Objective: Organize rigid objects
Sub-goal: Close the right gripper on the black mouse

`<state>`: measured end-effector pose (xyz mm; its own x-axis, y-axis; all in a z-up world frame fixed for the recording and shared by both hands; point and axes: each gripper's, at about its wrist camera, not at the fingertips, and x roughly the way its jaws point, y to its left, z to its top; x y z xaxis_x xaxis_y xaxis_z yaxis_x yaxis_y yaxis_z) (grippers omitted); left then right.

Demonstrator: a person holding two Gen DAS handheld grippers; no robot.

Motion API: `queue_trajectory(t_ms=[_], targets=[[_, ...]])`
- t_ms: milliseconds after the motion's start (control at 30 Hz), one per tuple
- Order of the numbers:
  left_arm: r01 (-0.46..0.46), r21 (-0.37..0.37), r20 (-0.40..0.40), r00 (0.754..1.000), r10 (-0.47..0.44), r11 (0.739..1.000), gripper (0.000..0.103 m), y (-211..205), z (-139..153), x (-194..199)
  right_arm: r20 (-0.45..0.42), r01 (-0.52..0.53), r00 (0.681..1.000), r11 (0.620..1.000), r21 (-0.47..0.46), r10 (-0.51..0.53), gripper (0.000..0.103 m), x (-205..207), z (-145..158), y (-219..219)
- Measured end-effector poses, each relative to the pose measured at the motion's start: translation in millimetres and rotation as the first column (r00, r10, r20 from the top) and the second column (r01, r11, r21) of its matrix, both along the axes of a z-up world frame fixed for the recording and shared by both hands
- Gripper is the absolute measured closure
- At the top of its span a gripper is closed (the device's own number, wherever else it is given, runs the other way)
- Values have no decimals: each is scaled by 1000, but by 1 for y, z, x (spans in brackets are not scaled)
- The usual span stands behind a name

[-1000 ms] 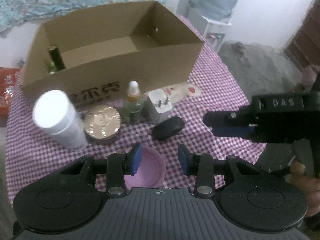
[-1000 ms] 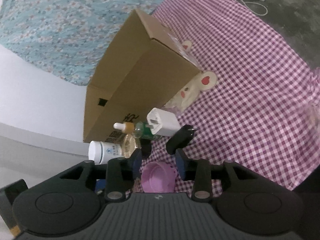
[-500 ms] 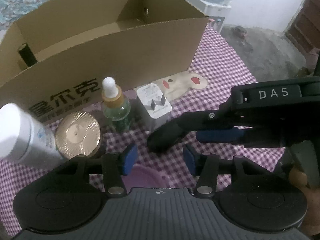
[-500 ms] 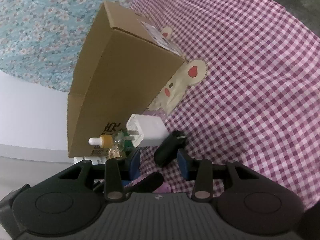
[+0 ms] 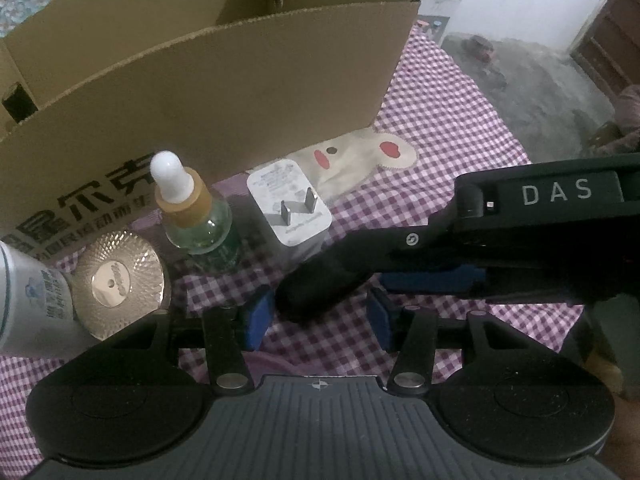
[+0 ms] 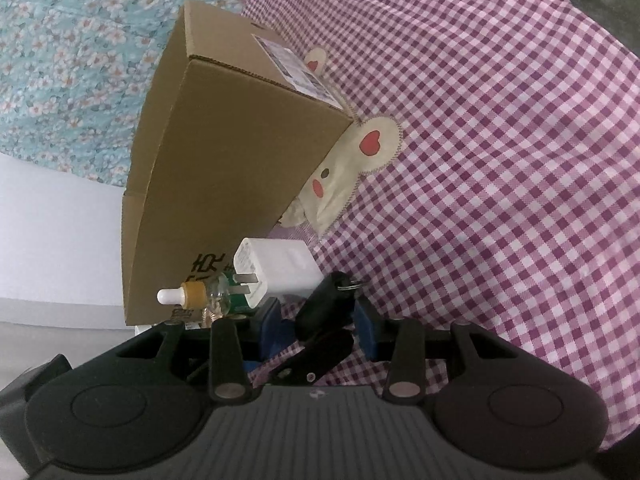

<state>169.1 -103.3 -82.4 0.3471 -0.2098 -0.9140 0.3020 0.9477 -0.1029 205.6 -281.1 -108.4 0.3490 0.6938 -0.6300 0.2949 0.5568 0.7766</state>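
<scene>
Over checked cloth (image 6: pixel 500 160) we hold both grippers, left (image 5: pixel 320 314) and right (image 6: pixel 318 322), fingers spread around one black key fob (image 6: pixel 326 306), pads not visibly pressing it.

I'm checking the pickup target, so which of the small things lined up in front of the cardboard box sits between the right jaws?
The black key fob. It lies flat between those jaws; the white charger and dropper bottle stand farther off.
</scene>
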Motion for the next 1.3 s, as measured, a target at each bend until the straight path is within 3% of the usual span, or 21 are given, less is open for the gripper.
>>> queue_trajectory(t_ms=[167, 333, 433, 667, 967, 1167, 1300], targets=[[20, -4, -5, 1000, -20, 1000, 53, -3, 1, -1, -17, 11, 1000, 1000, 10, -11, 59, -5, -4, -4], [75, -95, -51, 996, -80, 993, 53, -13, -1, -13, -17, 15, 1000, 1000, 8, -15, 59, -10, -2, -9], [106, -98, -40, 993, -110, 989, 53, -21, 0, -24, -21, 26, 999, 1000, 5, -26, 59, -13, -1, -16], [34, -92, -4, 999, -34, 995, 53, -3, 13, -23, -19, 30, 999, 999, 10, -30, 59, -13, 0, -25], [-39, -141, -65, 997, 30, 989, 54, 2, 1, 1, -3, -8, 1000, 1000, 9, 8, 60, 3, -1, -10], [-35, -157, -76, 997, 23, 987, 59, 1, 0, 5, -3, -34, 999, 999, 16, 34, 59, 9, -1, -4], [-33, -152, -75, 997, 22, 988, 60, 0, 0, 2, -13, -21, 1000, 997, 77, 22, 63, 8, -5, -9]])
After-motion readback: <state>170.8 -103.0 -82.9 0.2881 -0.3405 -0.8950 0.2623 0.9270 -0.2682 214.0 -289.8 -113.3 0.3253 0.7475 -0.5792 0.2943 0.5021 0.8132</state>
